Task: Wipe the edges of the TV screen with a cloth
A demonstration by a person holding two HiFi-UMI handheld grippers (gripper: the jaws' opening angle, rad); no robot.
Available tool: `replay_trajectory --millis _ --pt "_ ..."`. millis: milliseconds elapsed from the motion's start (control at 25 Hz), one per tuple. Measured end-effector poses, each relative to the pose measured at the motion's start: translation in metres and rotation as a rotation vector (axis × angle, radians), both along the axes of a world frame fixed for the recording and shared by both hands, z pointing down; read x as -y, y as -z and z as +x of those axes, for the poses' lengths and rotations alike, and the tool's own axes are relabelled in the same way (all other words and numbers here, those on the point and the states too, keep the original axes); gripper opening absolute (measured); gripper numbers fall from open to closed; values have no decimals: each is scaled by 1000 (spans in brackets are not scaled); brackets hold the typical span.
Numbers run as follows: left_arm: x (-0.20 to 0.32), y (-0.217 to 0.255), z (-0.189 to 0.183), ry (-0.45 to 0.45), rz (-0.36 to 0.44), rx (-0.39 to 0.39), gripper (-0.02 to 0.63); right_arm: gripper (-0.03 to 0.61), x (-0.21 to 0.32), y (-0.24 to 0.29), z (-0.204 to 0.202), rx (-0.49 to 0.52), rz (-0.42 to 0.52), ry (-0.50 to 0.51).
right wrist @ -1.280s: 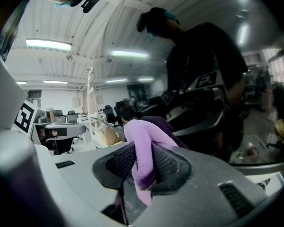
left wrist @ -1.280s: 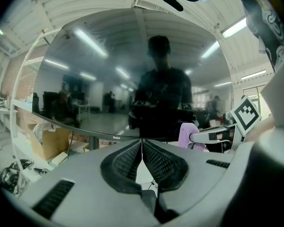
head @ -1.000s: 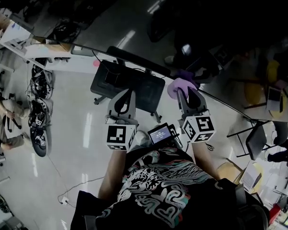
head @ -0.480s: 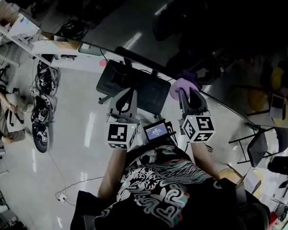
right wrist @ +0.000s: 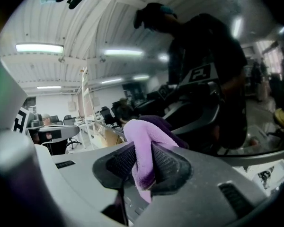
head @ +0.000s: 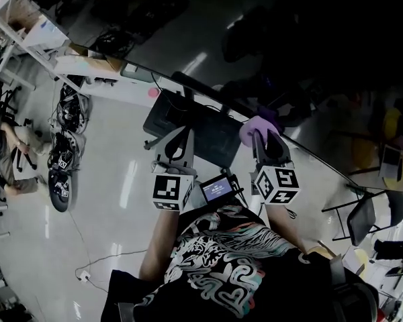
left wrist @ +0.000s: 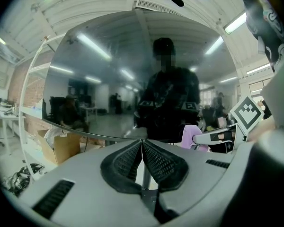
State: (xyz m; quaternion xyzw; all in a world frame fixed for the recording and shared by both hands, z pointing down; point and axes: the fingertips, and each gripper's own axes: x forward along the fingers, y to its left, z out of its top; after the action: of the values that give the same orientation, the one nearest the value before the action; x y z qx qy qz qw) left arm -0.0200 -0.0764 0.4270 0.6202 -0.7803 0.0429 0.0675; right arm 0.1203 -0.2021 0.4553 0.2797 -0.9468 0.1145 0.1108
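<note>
The big dark TV screen [head: 309, 59] fills the upper right of the head view, and its lower edge runs slantwise from upper left to lower right. My right gripper [head: 260, 134] is shut on a purple cloth [head: 258, 126], which lies against that lower edge. In the right gripper view the cloth [right wrist: 144, 145] bulges out between the pads. My left gripper [head: 181, 138] hangs a little left of it, shut and empty, its pads [left wrist: 132, 160] pressed together in front of the screen [left wrist: 132, 79]. The glass mirrors the person.
A black office chair [head: 191, 127] stands on the pale floor below the screen edge. White shelving [head: 27, 39] and a cardboard box [head: 101, 62] are at the far left, with a seated person [head: 3, 146]. A folding chair [head: 363, 213] stands at the right.
The head view has drifted, so the room sits slightly lower and to the right. Both grippers keep their spacing. The cloth stays on the screen's lower edge.
</note>
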Motion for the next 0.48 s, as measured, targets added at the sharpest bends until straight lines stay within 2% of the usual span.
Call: replay_trajectory --millis 280,480 --pt "-7 4 -20 30 13 1 20 121 -2 2 -15 7 -1 -3" --pt "-8 6 -29 20 15 3 20 120 -7 6 -23 16 -9 -5"
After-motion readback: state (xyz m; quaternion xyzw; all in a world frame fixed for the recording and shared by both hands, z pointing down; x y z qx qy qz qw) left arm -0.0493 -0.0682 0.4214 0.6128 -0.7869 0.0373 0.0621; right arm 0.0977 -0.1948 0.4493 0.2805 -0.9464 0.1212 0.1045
